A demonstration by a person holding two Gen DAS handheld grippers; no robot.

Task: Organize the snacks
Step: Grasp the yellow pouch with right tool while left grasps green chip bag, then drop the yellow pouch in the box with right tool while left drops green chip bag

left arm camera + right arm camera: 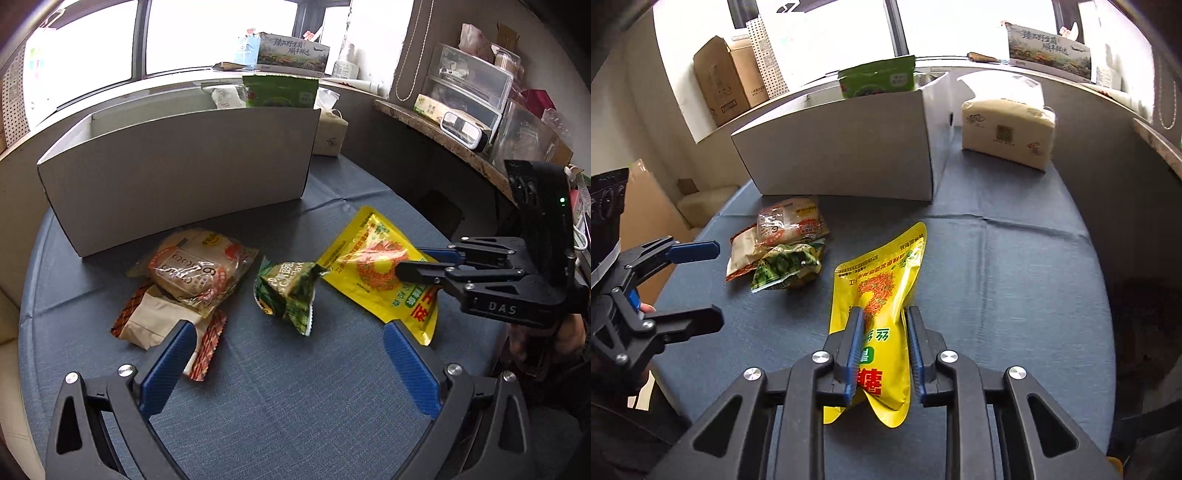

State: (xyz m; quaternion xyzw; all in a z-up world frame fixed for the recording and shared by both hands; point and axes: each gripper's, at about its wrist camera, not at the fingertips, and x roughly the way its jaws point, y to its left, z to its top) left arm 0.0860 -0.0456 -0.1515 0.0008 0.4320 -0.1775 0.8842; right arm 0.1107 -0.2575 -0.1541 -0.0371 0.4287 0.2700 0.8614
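Snacks on the blue tablecloth (295,406) before the white box (177,177)

The box already holds a green bag (280,91) — the yellow pouch (875,295) lies in front, its near end pinched in the right gripper (884,314); the left gripper (288,339), jaws wide and empty, hovers near the small green packet (288,291).

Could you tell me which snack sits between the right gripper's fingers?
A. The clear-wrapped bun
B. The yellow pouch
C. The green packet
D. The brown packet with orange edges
B: in the right wrist view the right gripper has its blue pads closed around the near end of the yellow pouch.
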